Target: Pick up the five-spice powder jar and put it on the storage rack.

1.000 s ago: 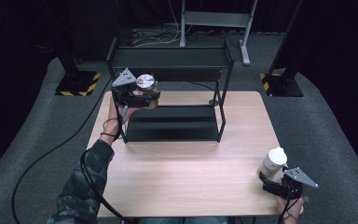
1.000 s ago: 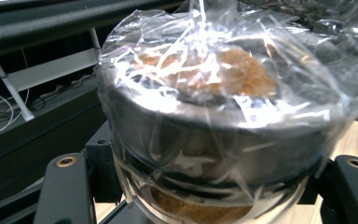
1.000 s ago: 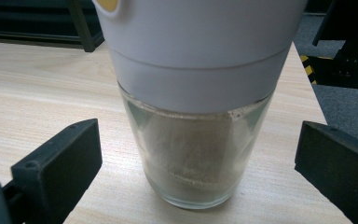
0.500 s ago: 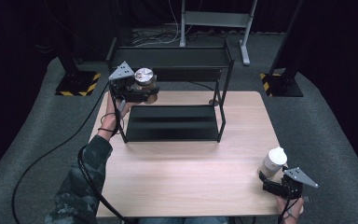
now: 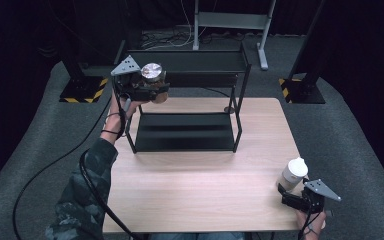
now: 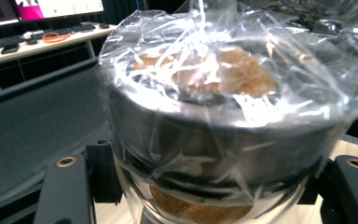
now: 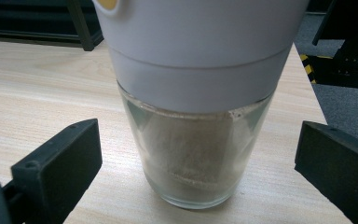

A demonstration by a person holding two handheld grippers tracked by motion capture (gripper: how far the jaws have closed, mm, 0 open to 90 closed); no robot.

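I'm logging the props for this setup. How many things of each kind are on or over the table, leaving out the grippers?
Plastic-wrapped jars with a dark lid: 1, held in the left gripper
White-capped glass jars: 1, standing on the table between the open right gripper's jaws
Black two-tier metal racks: 1
Total: 3

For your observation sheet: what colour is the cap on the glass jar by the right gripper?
White cap, clearest in the right gripper view.

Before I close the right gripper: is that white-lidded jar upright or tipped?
Upright. The white-lidded jar stands base-down on the table, between the open right gripper jaws.
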